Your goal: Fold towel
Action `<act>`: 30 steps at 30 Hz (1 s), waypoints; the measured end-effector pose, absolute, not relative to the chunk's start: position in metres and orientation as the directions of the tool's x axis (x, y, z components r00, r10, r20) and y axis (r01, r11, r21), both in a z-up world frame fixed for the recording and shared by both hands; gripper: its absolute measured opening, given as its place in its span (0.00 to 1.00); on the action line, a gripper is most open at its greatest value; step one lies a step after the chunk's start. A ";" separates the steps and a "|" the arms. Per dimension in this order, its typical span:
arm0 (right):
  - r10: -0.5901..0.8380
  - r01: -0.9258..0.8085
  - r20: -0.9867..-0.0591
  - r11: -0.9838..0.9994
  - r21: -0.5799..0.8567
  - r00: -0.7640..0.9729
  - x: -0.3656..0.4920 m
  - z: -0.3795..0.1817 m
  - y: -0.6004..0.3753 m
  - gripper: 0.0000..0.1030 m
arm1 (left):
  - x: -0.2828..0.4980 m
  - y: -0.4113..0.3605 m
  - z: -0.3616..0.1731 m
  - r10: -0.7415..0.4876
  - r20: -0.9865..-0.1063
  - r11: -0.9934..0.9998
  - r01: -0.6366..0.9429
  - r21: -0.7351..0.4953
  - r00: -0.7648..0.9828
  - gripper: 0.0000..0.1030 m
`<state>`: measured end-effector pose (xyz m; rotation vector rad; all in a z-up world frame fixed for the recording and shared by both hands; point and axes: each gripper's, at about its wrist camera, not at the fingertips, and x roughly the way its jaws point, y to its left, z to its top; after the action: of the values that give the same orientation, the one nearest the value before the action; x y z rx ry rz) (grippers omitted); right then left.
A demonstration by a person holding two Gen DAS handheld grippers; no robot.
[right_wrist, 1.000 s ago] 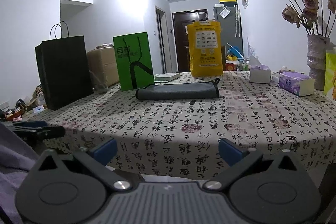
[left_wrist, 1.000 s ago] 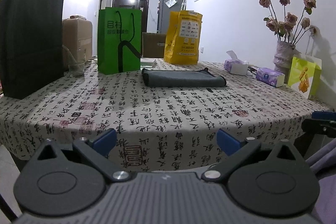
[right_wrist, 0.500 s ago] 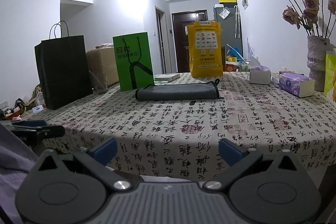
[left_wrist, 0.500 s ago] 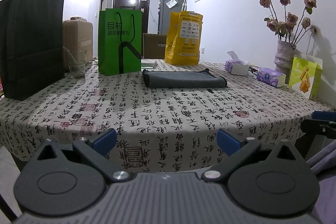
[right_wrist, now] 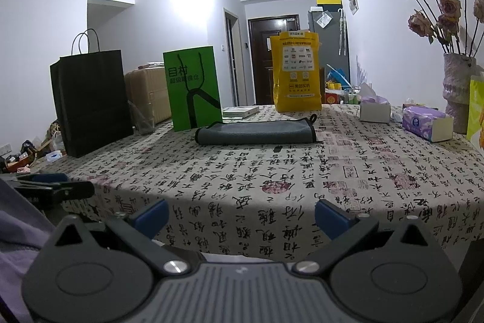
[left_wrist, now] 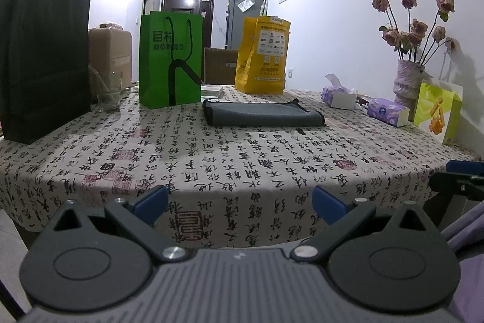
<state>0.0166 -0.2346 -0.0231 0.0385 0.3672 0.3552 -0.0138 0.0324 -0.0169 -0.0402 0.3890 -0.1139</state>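
Note:
A dark grey towel [left_wrist: 260, 113] lies folded in a flat strip on the far middle of the table; it also shows in the right wrist view [right_wrist: 255, 131]. My left gripper [left_wrist: 240, 200] is open and empty, held before the table's near edge, far from the towel. My right gripper [right_wrist: 240, 214] is open and empty at the same near edge. Each gripper shows at the side of the other's view, the right gripper [left_wrist: 456, 185] and the left gripper [right_wrist: 51, 189].
The table wears a calligraphy-print cloth [left_wrist: 242, 159]. At the back stand a black bag [left_wrist: 42, 62], a green bag [left_wrist: 171, 59], a yellow bag [left_wrist: 262, 56] and a glass [left_wrist: 107, 97]. Tissue boxes [left_wrist: 387, 111], a snack bag [left_wrist: 437, 111] and a flower vase [left_wrist: 408, 80] stand right.
Both views have shifted very slightly; the towel and the grippers' jaws stand as before.

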 end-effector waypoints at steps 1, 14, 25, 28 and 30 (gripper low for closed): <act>0.347 -0.333 -0.345 0.938 0.100 0.872 0.017 -0.023 -0.235 1.00 | -0.014 0.033 -0.017 -0.119 -0.373 0.993 0.103 -0.061 0.920 1.00; 0.350 -0.338 -0.343 0.936 0.096 0.872 0.017 -0.023 -0.234 1.00 | -0.015 0.032 -0.015 -0.109 -0.368 0.994 0.093 -0.062 0.923 1.00; 0.343 -0.333 -0.342 0.939 0.089 0.875 0.017 -0.024 -0.233 1.00 | -0.013 0.032 -0.013 -0.107 -0.369 0.994 0.091 -0.060 0.923 1.00; 0.343 -0.334 -0.339 0.939 0.087 0.876 0.017 -0.024 -0.233 1.00 | -0.013 0.032 -0.013 -0.107 -0.369 0.994 0.091 -0.061 0.923 1.00; 0.343 -0.334 -0.339 0.939 0.087 0.876 0.017 -0.024 -0.233 1.00 | -0.013 0.031 -0.013 -0.106 -0.368 0.994 0.090 -0.060 0.924 1.00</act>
<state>0.0174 -0.2327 -0.0238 0.0260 0.3584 0.3533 -0.0130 0.0315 -0.0129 -0.0424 0.3795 -0.1005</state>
